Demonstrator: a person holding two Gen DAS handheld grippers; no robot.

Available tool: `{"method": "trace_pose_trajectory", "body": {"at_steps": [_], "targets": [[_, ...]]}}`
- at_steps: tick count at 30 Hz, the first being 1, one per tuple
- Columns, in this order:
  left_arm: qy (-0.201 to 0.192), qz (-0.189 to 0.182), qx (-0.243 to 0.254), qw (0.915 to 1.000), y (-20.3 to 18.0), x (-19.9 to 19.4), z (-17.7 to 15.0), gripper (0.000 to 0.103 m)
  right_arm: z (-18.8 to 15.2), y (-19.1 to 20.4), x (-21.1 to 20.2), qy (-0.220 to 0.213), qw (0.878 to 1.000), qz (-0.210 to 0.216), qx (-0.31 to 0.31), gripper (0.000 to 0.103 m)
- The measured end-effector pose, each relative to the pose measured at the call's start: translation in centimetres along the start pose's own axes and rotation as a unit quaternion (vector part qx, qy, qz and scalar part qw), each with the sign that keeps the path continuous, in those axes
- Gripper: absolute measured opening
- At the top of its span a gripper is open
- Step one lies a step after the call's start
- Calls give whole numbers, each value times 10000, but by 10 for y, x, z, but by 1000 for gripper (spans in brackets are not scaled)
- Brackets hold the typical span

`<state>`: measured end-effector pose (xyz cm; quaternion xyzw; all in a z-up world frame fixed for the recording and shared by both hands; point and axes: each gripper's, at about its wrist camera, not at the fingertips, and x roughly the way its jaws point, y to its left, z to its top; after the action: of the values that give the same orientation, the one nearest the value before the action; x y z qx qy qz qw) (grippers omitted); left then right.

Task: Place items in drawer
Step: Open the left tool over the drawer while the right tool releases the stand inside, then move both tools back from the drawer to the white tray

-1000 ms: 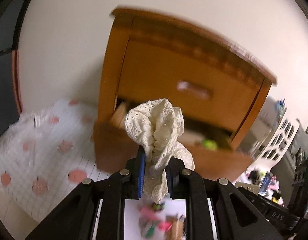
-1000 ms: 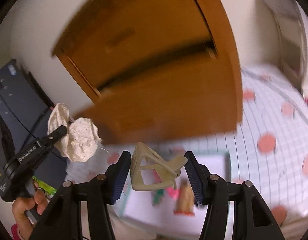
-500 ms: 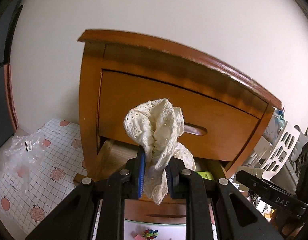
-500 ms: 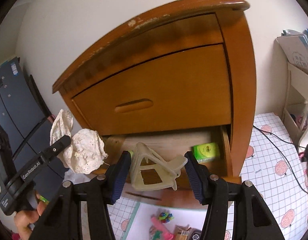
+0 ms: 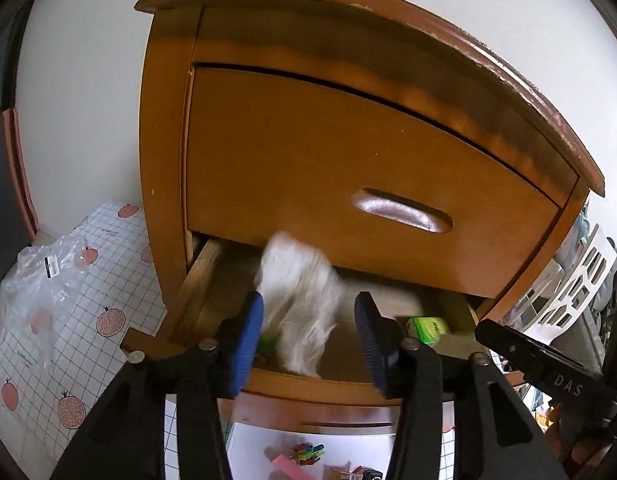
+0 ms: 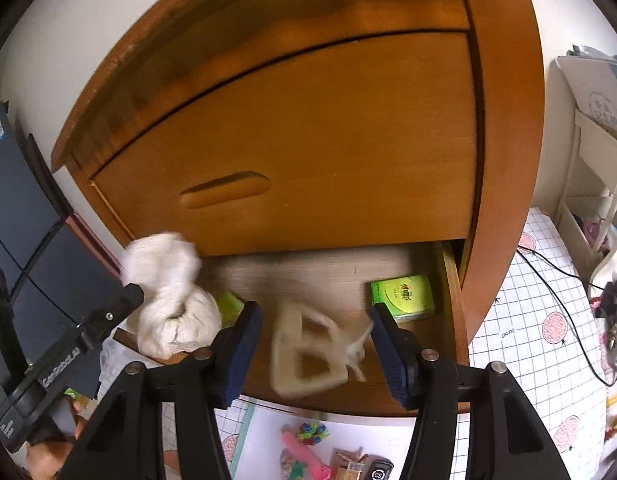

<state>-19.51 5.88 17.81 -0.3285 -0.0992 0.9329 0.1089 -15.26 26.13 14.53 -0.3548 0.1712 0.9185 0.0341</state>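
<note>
The wooden nightstand's lower drawer [image 5: 196,280] stands pulled out under the closed upper drawer [image 5: 348,168]. My left gripper [image 5: 308,332] hangs over its left half and its jaws are opening. A white lace cloth [image 5: 300,304] shows blurred between the blue pads, free of both, over the drawer; the same cloth [image 6: 168,300] appears at the left of the right wrist view. My right gripper [image 6: 316,328] is over the drawer [image 6: 448,292], shut on a cream plastic frame [image 6: 304,348], which is blurred. A green box [image 6: 402,296] lies in the drawer's right corner.
Below the drawer front, a white sheet [image 6: 268,432] on the floor holds several small colourful items. A crumpled clear plastic bag [image 5: 36,280] lies at the left on the patterned mat. A white rack [image 6: 596,160] and a black cable [image 6: 556,272] are at the right.
Both grippers have come closer, over the open drawer. The left jaws have parted and the lace cloth has slipped out of their grip. The cream frame sits a little lower between the right pads.
</note>
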Motion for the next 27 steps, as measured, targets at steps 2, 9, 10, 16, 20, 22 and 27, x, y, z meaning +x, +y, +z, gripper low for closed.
{"method": "trace_pose_trajectory", "body": {"at_steps": [2,9,10,16,20,22,27], "targets": [[31,9,5,10000,0,1,0,52,0,-2,3,25,10000,-8,37,60],[145,61,26,9999,0,7,-4,59,-4,-7,6,92,9999,-88,69,64],[170,86,18,9998,0,7,-5,60,-5,-8,6,106,9999,-104,63,65],[215,279,22,9994,1,12,-7,80,-9,-9,6,126,9997,-209,33,70],[203,382,-50,9991,6,7,-8,85,-12,-10,7,130,9996,-246,39,71],[170,450,-64,9988,7,6,-8,92,-14,-11,8,145,9995,-264,28,72],[-23,710,88,9974,5,1,-9,98,-15,-9,3,99,9996,-280,32,86]]}}
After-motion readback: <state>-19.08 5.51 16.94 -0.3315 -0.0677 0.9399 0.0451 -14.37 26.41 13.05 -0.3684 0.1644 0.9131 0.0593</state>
